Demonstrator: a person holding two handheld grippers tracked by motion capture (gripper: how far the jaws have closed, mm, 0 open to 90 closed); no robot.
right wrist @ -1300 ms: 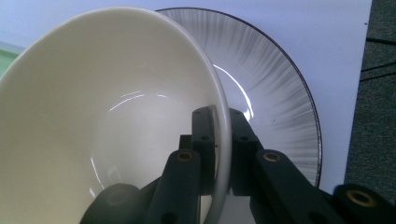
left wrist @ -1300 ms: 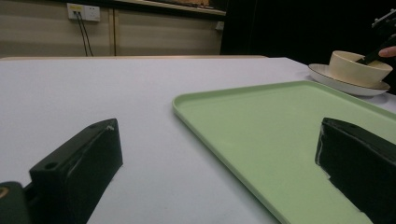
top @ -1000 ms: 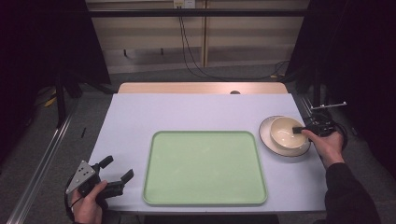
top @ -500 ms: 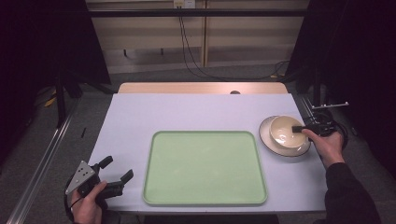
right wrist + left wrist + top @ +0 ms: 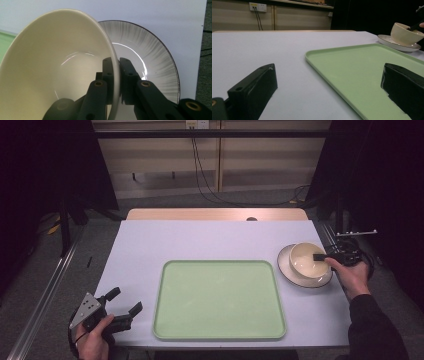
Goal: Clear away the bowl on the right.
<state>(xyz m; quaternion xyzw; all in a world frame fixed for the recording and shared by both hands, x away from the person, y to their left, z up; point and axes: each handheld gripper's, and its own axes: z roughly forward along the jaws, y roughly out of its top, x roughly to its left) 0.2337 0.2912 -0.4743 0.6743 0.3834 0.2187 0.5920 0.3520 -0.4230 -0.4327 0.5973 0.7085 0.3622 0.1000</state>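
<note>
While clamped, bowl (image 5: 307, 261) stays tilted, unmoved

Black two-jaw left claw (image 5: 125, 304) with grey triangular plate, black right sleeve (image 5: 372, 330)

The high view looks down from above the near side of the table (image 5: 150, 245) and faces forward. The left gripper view sits low, just above the table top, looking across the green tray (image 5: 362, 72) toward the bowl (image 5: 405, 33) in the upper right of the frame. The right gripper view is very close to that same bowl (image 5: 50, 75) and its plate (image 5: 155, 55).
</note>
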